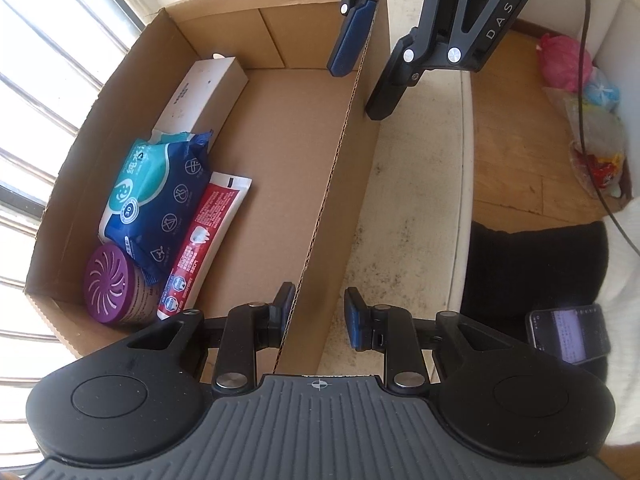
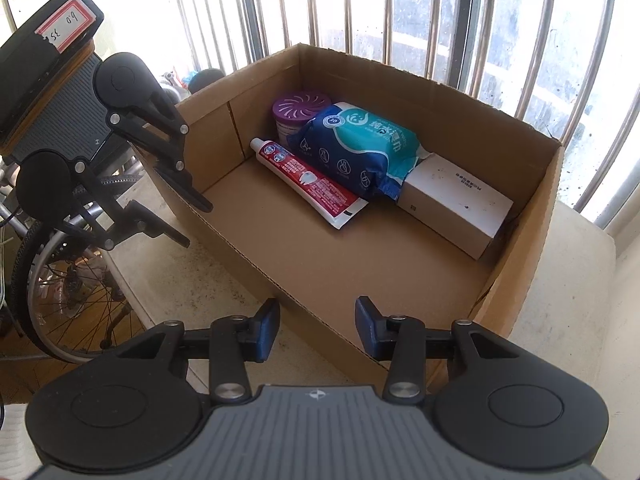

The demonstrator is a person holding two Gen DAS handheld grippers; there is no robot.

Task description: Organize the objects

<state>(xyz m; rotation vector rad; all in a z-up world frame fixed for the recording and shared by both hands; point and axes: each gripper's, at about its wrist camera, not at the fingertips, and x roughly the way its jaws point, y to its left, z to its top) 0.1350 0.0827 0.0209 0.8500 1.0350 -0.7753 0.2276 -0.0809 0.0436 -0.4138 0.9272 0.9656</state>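
Right wrist view: cardboard box (image 2: 532,216) on the pale surface (image 2: 580,280) holds toothpaste (image 2: 308,180), wipes pack (image 2: 360,144), white carton (image 2: 456,200) and purple air freshener (image 2: 300,110) along its window-side wall. Left gripper (image 1: 316,312) and right gripper (image 2: 316,328) both spread apart, empty, straddling the box's near wall. A bicycle wheel (image 2: 60,280) stands beside the surface.

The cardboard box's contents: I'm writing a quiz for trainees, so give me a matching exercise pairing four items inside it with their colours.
Things:
1. air freshener
2. wet wipes pack
3. toothpaste tube
4. carton

Colours:
A. red and white
B. purple lid
C. plain white
D. dark blue and teal

Pairs: 1-B, 2-D, 3-A, 4-C
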